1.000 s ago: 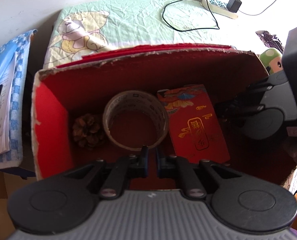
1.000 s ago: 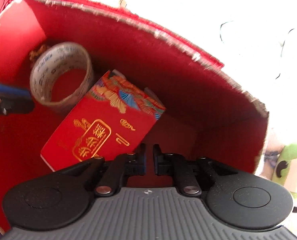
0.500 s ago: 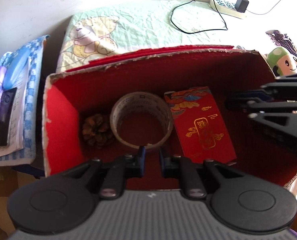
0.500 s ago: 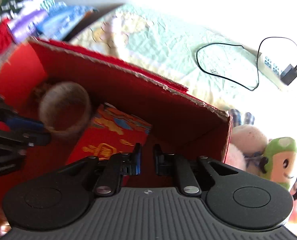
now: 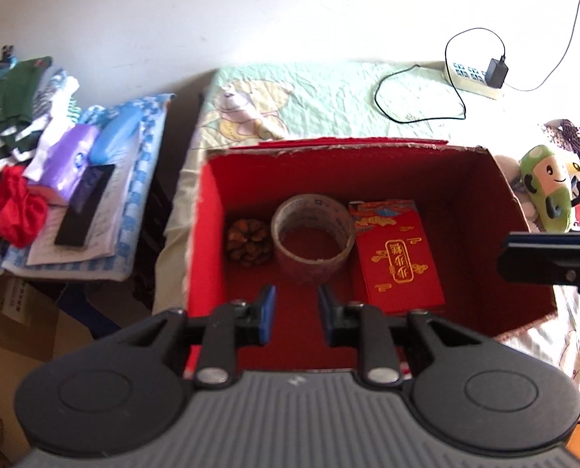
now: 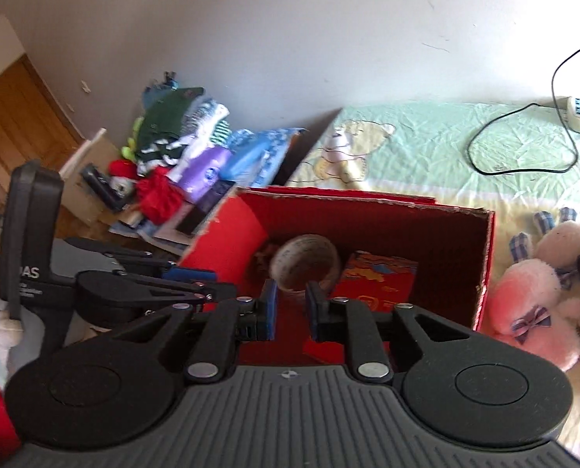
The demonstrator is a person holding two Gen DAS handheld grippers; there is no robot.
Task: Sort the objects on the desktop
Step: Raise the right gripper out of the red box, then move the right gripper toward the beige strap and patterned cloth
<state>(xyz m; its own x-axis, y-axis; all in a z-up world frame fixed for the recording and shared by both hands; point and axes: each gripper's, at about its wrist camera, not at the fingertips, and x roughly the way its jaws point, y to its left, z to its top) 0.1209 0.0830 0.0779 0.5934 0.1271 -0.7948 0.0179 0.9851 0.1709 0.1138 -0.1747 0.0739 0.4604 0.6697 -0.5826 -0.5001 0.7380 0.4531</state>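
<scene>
Desktop objects lie sorted in the red box (image 5: 212,234) ahead of our left gripper (image 5: 294,314): pine cone (image 5: 249,248), tape roll (image 5: 312,236) and red envelope (image 5: 397,255), while its jaws, which have just been opening, stand apart and empty. From the right wrist, our right gripper (image 6: 290,314) has likewise just been parting its jaws on nothing, the box beyond its tips. We judge this a release just finished, so next we need something unsorted outside the box.

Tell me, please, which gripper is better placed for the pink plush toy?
Probably right: the pink plush toy lies right of the red box, nearer the right gripper. Its jaws, just opening, hold nothing.
</scene>
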